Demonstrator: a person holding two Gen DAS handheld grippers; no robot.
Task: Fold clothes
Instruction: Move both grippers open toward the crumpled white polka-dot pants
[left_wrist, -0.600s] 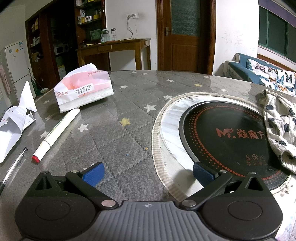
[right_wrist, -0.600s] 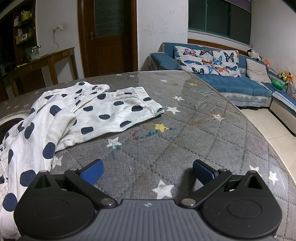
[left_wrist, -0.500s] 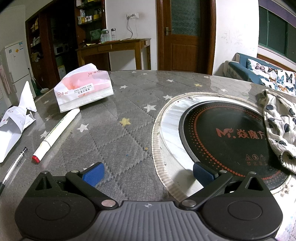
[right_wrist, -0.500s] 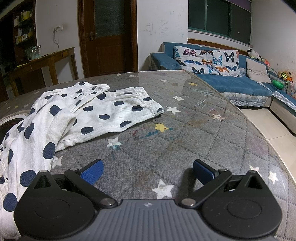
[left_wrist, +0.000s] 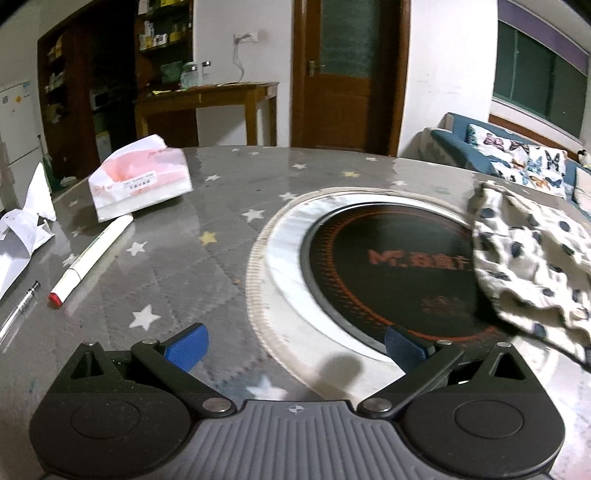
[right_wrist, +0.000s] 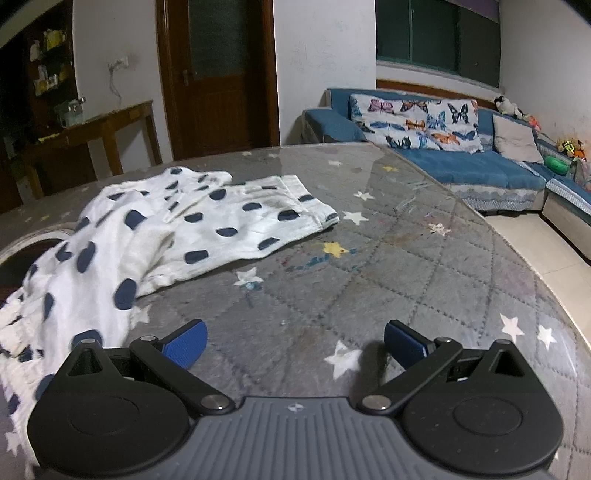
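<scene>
In the left wrist view a white paper (left_wrist: 22, 240) lay at the far left edge, then a marker (left_wrist: 92, 258) and a tissue pack (left_wrist: 142, 181) at upper left, the round black cooktop (left_wrist: 388, 266) in the middle, and the spotted garment (left_wrist: 532, 258) draped over its right rim. The left gripper (left_wrist: 295, 345) hung low at the bottom with its jaws spread wide, gripping nothing. In the right wrist view the garment (right_wrist: 166, 229) sprawled rumpled across the left half of the starry table cover (right_wrist: 406, 266), the right gripper (right_wrist: 295, 343) likewise gaped wide and empty at the bottom, and a blue sofa (right_wrist: 480, 170) sat at upper right.
</scene>
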